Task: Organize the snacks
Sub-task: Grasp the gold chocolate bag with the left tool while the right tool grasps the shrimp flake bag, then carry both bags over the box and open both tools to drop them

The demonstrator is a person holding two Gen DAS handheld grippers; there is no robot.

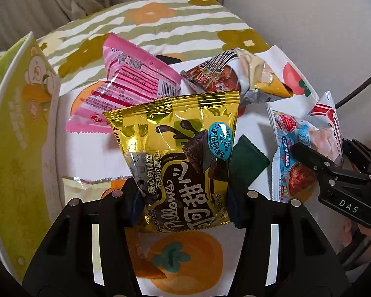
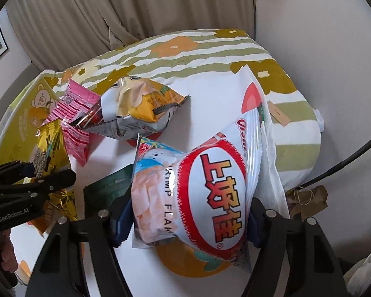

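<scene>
My left gripper (image 1: 183,205) is shut on a gold chocolate pillow snack bag (image 1: 180,153) and holds it upright above the white cloth (image 1: 86,148). My right gripper (image 2: 185,225) is shut on a white and red shrimp flakes bag (image 2: 205,193). The right gripper also shows in the left wrist view (image 1: 319,153), and the left gripper in the right wrist view (image 2: 37,183). A pink packet (image 1: 131,79), a crumpled white and yellow bag (image 1: 235,76), a blue and white packet (image 1: 289,153) and a dark green packet (image 1: 247,160) lie on the cloth.
A yellow-green box (image 1: 19,136) with a bear print stands at the left. A striped flowered pillow (image 1: 155,29) lies behind the cloth. A pale packet (image 1: 81,188) lies at the left near my left gripper. Curtains (image 2: 111,12) hang behind.
</scene>
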